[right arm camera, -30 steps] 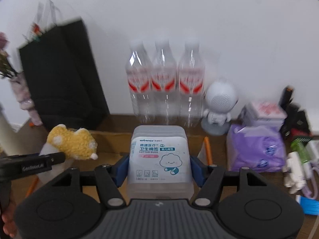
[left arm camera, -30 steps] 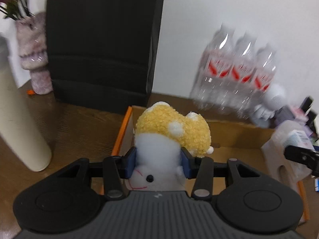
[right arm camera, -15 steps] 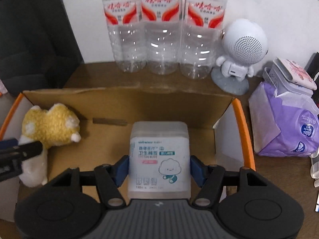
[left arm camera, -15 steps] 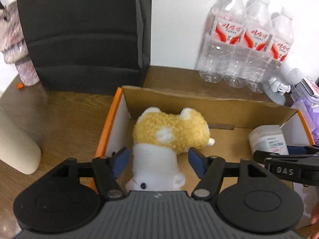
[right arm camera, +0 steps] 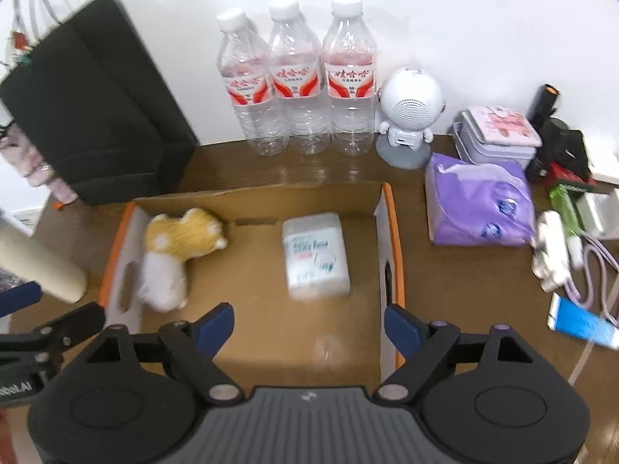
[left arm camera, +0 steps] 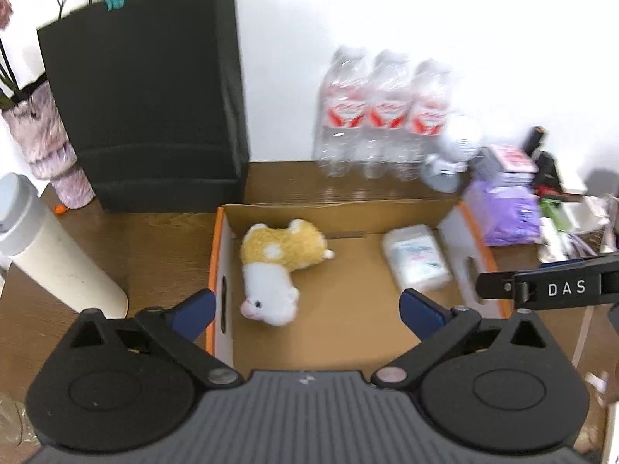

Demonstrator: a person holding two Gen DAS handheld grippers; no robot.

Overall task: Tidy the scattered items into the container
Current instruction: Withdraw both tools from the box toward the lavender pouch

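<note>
Bright, even; motion blur, fisheye

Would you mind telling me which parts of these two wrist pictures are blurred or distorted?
Left wrist view: the water bottles and the white speaker figure are smeared by motion, and the black bag bows with the fisheye. Right wrist view: bottle labels read sharply, but the cotton bud box and plush toy look soft.

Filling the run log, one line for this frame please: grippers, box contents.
left hand-held gripper: opening, empty | right hand-held gripper: opening, empty | cardboard box: plush toy left, cotton swab pack right
</note>
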